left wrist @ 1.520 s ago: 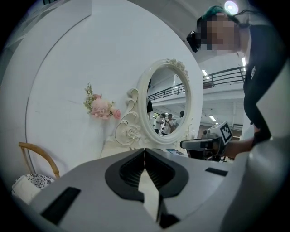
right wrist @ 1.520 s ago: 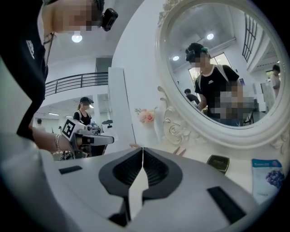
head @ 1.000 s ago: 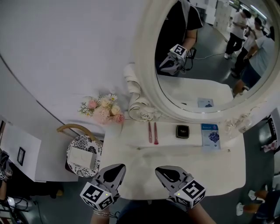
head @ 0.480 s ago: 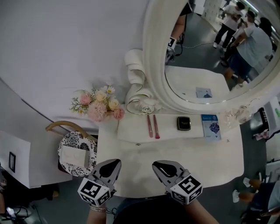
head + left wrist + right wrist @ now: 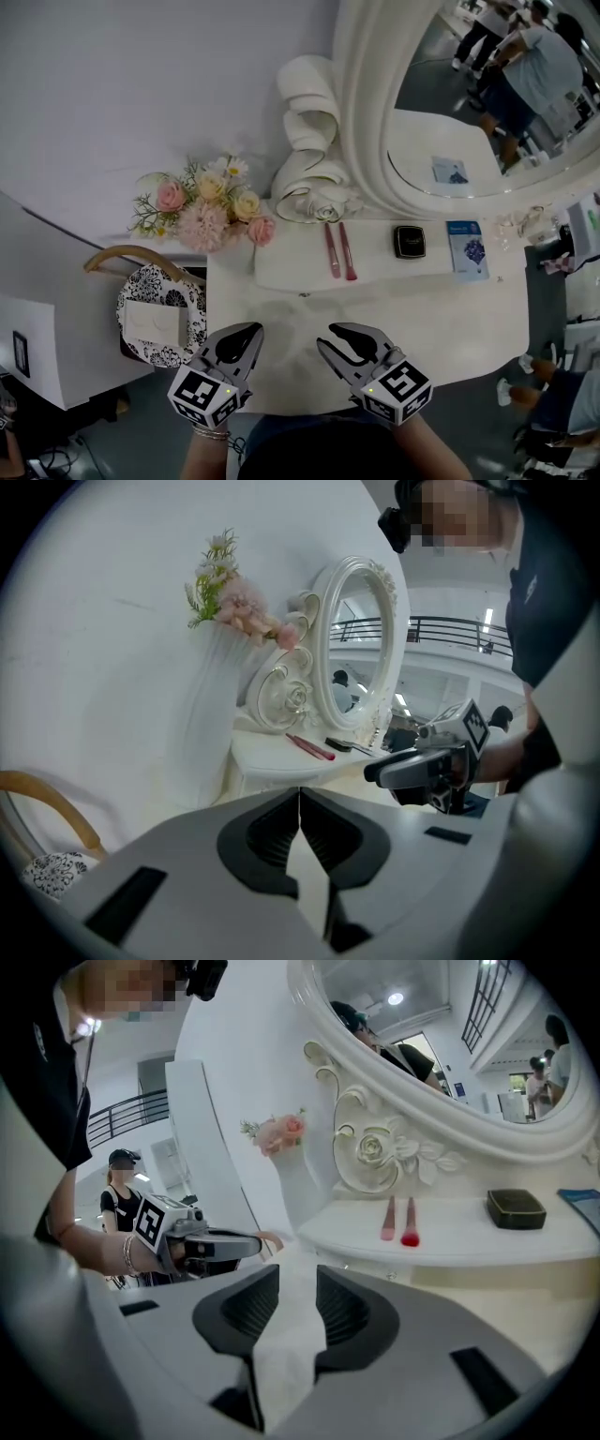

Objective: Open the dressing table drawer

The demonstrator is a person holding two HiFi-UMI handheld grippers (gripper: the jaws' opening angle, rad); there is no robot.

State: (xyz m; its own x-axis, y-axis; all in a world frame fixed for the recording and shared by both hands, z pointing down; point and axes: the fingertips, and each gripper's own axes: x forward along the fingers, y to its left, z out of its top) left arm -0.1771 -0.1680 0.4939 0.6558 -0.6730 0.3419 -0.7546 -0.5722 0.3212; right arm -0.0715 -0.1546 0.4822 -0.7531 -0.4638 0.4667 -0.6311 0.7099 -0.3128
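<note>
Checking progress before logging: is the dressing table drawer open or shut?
Shut: the drawer sits flush beneath the raised shelf, with nothing pulled out.

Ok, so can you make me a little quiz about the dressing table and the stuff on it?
1. Pick one: on the dressing table, what lies between the pink sticks and the blue booklet? A) a comb B) a black case C) a cup
2. True or false: the left tongs are wide open.
3. Fill in: in the head view, the flowers stand to the ___ of the mirror.

Key: 1 B. 2 False: they are shut, with nothing in them. 3 left.
</note>
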